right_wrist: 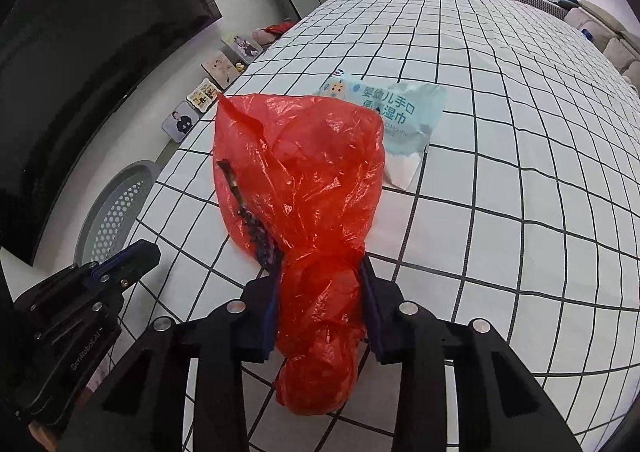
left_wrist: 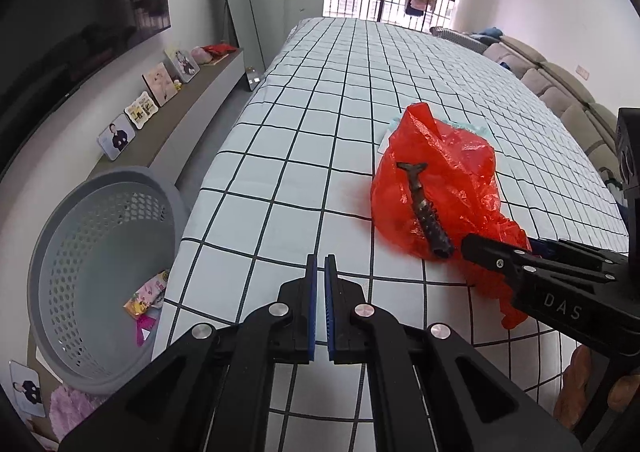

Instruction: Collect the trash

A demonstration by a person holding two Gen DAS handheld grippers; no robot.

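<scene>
A crumpled red plastic bag (left_wrist: pixel 440 180) lies on the checked tablecloth (left_wrist: pixel 320 112), with a dark dried stalk-like piece of trash (left_wrist: pixel 426 208) resting on it. My right gripper (right_wrist: pixel 320 272) is shut on the bunched neck of the red bag (right_wrist: pixel 304 172); it also shows in the left wrist view (left_wrist: pixel 496 252). A light blue wet-wipe packet (right_wrist: pixel 396 112) lies behind the bag. My left gripper (left_wrist: pixel 320 264) is shut and empty, just left of the bag over the table's near edge; it also shows in the right wrist view (right_wrist: pixel 132 256).
A grey perforated basket (left_wrist: pixel 100 264) stands on the floor left of the table, with colourful wrappers (left_wrist: pixel 148 292) inside. Photo frames (left_wrist: pixel 140 112) line a low shelf along the left wall. A sofa (left_wrist: pixel 568 92) runs along the right.
</scene>
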